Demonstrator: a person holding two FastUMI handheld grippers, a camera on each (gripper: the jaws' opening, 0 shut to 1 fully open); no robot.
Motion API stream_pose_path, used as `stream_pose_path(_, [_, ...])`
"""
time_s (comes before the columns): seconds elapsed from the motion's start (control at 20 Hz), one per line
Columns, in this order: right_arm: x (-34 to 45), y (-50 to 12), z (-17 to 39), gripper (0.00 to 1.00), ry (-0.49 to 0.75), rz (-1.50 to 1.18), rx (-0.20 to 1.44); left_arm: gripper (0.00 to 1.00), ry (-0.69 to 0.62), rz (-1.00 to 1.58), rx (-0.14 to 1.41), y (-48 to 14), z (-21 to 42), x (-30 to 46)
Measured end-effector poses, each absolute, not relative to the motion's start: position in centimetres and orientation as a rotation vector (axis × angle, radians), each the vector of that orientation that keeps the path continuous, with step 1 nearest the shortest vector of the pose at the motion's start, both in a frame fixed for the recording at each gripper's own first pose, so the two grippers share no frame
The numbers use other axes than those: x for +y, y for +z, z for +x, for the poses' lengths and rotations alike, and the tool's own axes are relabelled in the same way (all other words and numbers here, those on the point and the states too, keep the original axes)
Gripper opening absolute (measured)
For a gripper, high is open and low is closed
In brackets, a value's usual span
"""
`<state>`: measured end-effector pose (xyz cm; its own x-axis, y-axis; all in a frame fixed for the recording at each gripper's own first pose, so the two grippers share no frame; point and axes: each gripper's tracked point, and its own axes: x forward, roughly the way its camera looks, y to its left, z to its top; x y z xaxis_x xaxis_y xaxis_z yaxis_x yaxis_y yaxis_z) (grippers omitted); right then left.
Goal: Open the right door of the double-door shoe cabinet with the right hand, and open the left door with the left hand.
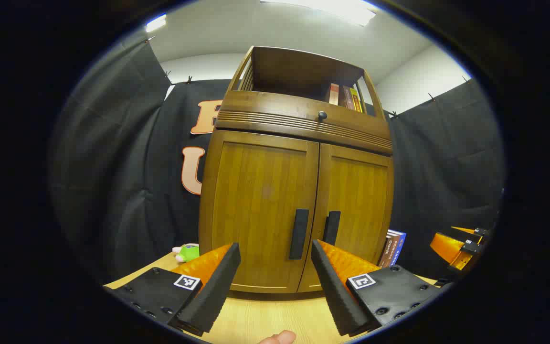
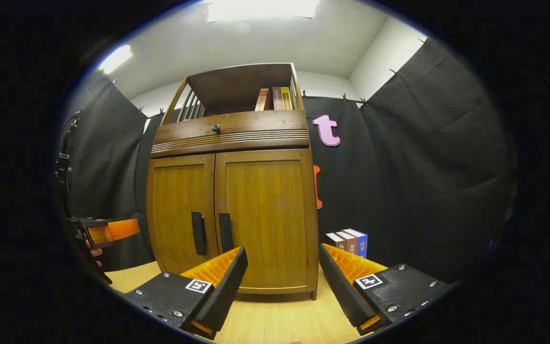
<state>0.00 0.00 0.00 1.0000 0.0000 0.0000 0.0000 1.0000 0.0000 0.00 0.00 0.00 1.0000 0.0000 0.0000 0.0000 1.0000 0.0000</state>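
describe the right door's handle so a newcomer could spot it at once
Find the wooden shoe cabinet on the table; both doors are shut. The right door's handle is the dark upright bar right of the centre seam, beside its twin, the left door's handle.

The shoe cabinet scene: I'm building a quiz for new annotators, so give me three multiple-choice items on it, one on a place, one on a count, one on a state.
1. Where do the three upright books on the table stand?
A. to the right of the cabinet, in the right gripper view
B. on top of the cabinet
C. in front of the doors

2. How many dark vertical handles do the doors carry?
A. one
B. two
C. four

3. What state are the two doors in?
A. both shut
B. left one ajar
C. both wide open

Answers:
1. A: they stand on the table beside the cabinet, by its right wall.
2. B: the left handle and the right handle flank the centre seam.
3. A: the left door and the right door lie flush, with both grippers open and short of them.
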Motion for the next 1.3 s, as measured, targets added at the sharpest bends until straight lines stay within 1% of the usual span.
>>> stream_pose_path(0.1, [0.2,0.3,0.2,0.94,0.002,0.001,-0.008,0.99,0.013,-0.002,0.001,0.0,-0.2,0.6])
stream_pose_path(0.15, [0.3,0.1,0.1,0.94,0.003,0.002,-0.002,0.95,0.023,0.002,-0.002,0.1,-0.3,1.1])
stream_pose_path(0.35, [1.2,0.6,0.3,0.93,0.017,0.014,-0.016,0.95,0.029,0.005,-0.011,0.2,-0.5,1.4])
stream_pose_path(0.4, [1.3,0.2,0.4,0.93,0.02,0.014,-0.008,0.98,0.031,0.008,-0.013,0.2,-0.4,1.5])
stream_pose_path(0.55, [1.4,0.1,0.6,0.94,0.019,0.005,-0.003,0.95,0.05,0.016,-0.014,0.1,-0.3,2.1])
stream_pose_path(0.7, [1.5,0.3,0.6,0.94,0.016,0.007,-0.005,0.95,0.058,0.017,-0.012,0.0,-0.1,2.5])
stream_pose_path(1.2, [2.4,-0.4,1.0,0.93,0.029,0.008,0.016,0.95,0.06,0.032,-0.018,0.1,-0.3,2.5])
stream_pose_path(1.25, [2.5,-0.3,1.0,0.94,0.03,0.005,0.015,0.98,0.055,0.033,-0.019,0.1,-0.4,2.4])
stream_pose_path(1.3, [2.6,-0.2,1.0,0.94,0.034,0.001,0.011,0.96,0.055,0.035,-0.021,0.2,-0.4,2.3])
